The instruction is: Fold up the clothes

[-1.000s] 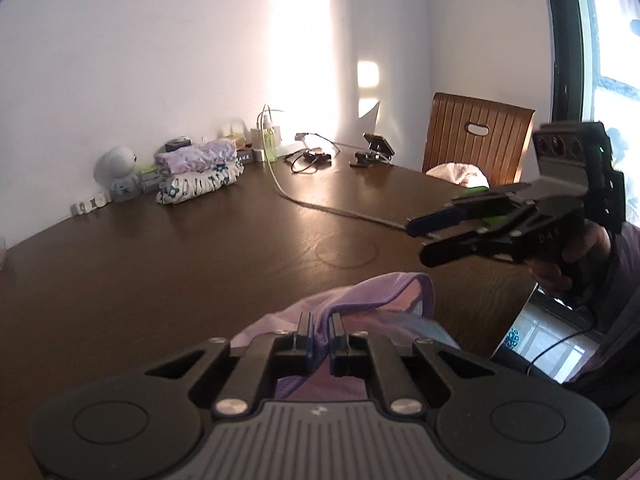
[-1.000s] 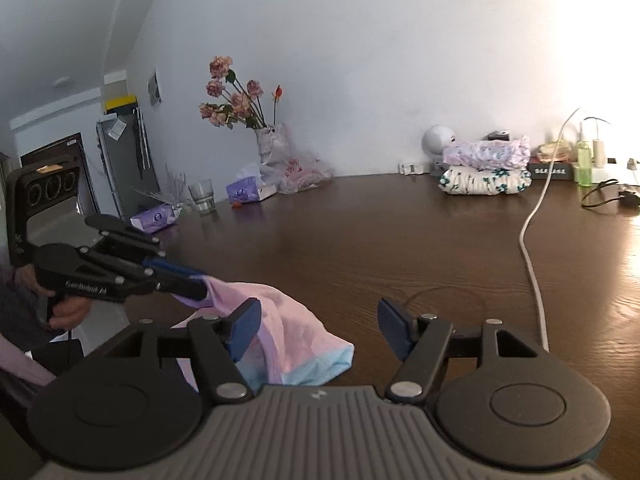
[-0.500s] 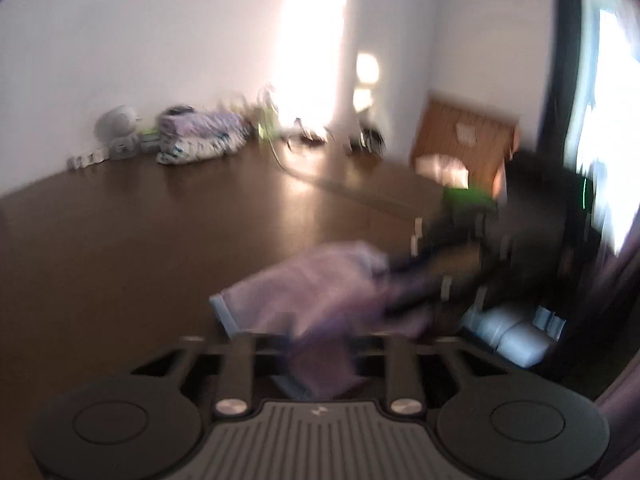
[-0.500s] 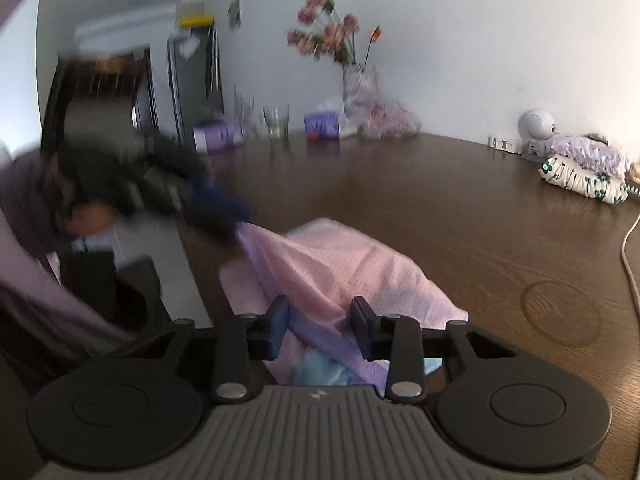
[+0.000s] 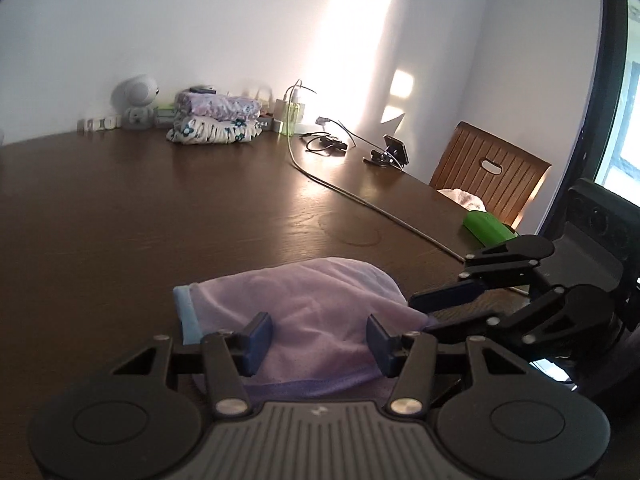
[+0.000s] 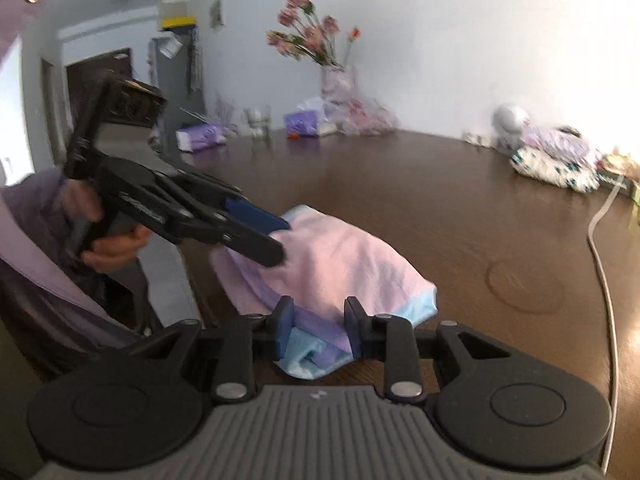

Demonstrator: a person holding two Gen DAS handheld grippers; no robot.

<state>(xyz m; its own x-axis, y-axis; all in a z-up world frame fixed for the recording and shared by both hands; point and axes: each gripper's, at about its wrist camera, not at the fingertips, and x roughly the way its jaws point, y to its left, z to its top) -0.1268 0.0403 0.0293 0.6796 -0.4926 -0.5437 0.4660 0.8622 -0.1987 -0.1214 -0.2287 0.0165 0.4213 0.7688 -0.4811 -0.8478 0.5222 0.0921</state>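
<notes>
Both grippers at a pink-lilac garment on the dark worktop.

The left gripper (image 5: pixel 318 338) has spread its jaws, releasing the garment (image 5: pixel 304 312) it pinched a second ago; the cloth now lies at 12 o'clock. The right gripper (image 6: pixel 318 328), jaws half-apart, straddles the blue hem; actual grip is unclear. The garment's near edge hides under both grippers.

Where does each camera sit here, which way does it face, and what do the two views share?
Left wrist view: sits on the left gripper, looking across the table toward the wooden chair and window; the right gripper shows at its right.
Right wrist view: sits on the right gripper, facing the flower vase and doorway; the left gripper and the person's left hand show at its left.
Shared: the pink garment, the white cable, and the folded stack by the wall.
</notes>
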